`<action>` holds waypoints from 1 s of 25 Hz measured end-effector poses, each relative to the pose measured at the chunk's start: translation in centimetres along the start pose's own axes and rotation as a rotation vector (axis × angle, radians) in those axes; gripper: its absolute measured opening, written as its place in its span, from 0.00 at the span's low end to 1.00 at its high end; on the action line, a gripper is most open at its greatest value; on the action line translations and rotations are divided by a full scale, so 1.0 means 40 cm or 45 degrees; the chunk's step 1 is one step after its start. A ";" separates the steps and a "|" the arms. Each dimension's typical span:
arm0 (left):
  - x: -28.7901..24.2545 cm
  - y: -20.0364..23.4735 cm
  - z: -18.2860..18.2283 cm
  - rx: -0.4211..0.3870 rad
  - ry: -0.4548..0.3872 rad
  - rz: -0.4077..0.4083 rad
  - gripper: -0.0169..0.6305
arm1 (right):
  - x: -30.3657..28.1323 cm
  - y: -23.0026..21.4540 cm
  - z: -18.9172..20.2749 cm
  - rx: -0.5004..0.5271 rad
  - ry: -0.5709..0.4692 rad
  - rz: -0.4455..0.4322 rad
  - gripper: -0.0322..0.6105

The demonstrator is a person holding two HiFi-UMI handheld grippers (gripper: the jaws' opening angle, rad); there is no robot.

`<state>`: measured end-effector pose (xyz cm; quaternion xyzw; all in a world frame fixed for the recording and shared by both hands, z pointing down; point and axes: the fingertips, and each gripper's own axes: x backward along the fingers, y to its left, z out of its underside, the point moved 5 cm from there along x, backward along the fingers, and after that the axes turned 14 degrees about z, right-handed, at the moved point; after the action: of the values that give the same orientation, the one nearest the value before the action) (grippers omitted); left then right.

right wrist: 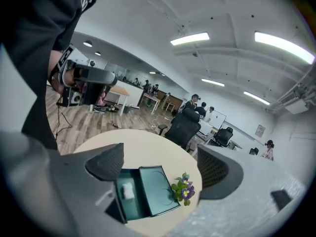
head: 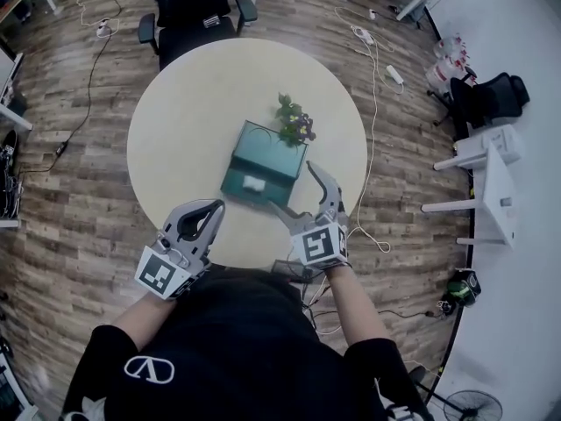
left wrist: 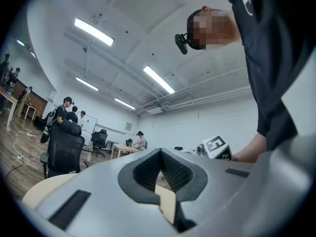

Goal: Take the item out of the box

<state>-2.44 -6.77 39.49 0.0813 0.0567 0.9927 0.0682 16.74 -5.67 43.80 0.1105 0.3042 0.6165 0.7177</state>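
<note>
A dark green box (head: 231, 185) lies open on the round cream table (head: 175, 139), its lid (head: 270, 147) flat beside it. A small white item (head: 254, 182) rests inside the box. My right gripper (head: 292, 185) hovers open just right of the box, nothing between its fingers. In the right gripper view the box (right wrist: 120, 205), white item (right wrist: 127, 190) and lid (right wrist: 157, 189) show between the spread jaws of the right gripper (right wrist: 160, 158). My left gripper (head: 216, 206) is shut and empty at the table's near edge. In the left gripper view, the left gripper (left wrist: 160, 152) points up at the room.
A sprig of purple flowers (head: 295, 125) lies at the lid's far right corner, and these flowers (right wrist: 183, 187) also show in the right gripper view. A black office chair (head: 195, 11) stands behind the table. Cables run over the wood floor (head: 70, 191). White furniture (head: 486, 178) stands at right.
</note>
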 end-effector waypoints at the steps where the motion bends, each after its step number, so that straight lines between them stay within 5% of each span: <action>1: 0.001 0.002 -0.002 -0.002 -0.021 -0.015 0.03 | -0.024 0.005 0.011 0.030 0.015 -0.025 0.77; 5: 0.000 0.013 -0.007 -0.006 -0.080 -0.067 0.03 | -0.121 0.019 0.052 0.121 0.069 -0.116 0.74; 10: 0.028 0.007 0.046 0.040 0.022 -0.065 0.03 | -0.227 0.072 0.124 0.185 0.176 -0.254 0.69; 17: 0.046 0.025 0.043 0.011 -0.046 -0.162 0.03 | -0.325 0.210 0.267 0.281 0.338 -0.465 0.64; 25: 0.097 0.008 0.107 0.087 0.048 -0.227 0.03 | -0.387 0.332 0.425 0.432 0.515 -0.655 0.54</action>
<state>-5.54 -6.10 44.31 0.0596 0.0988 0.9815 0.1525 14.76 -13.86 68.96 0.0238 0.5556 0.3661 0.7461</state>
